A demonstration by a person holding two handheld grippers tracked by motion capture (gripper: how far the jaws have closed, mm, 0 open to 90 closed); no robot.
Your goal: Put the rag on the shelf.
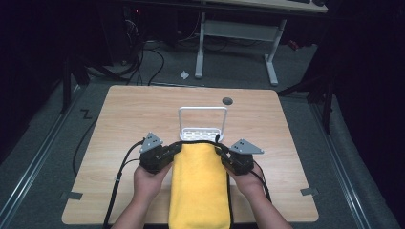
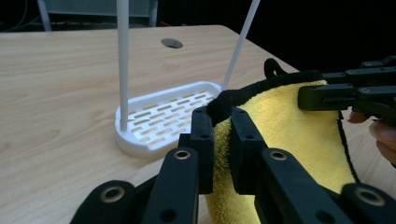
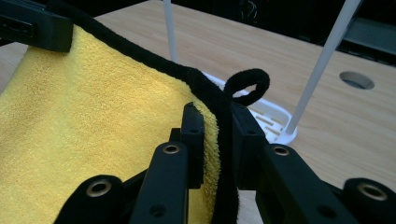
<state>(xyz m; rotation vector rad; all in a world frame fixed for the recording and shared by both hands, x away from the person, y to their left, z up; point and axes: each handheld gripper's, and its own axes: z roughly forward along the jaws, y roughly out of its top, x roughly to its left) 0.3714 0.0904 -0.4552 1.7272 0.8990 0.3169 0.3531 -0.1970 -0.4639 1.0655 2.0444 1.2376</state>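
Note:
A yellow towel (image 1: 198,183) with black edging lies along the table's near middle, and its far edge is lifted. My left gripper (image 1: 175,149) is shut on the towel's far left corner (image 2: 223,105). On the far right corner (image 3: 212,114) my right gripper (image 1: 220,151) is shut, beside a black hanging loop (image 3: 247,86). Just beyond the towel stands a white rack (image 1: 202,133) with a slotted base (image 2: 163,116) and a tall hoop handle (image 1: 202,109). In the left gripper view the right gripper (image 2: 322,95) holds the far corner. The towel (image 3: 84,121) spreads left of my right jaws.
The wooden table (image 1: 129,114) has a round cable hole (image 1: 227,100) behind the rack. Cables trail from both grippers toward the near edge. Forearms enter from the bottom. A white desk frame (image 1: 236,33) stands on the floor beyond the table.

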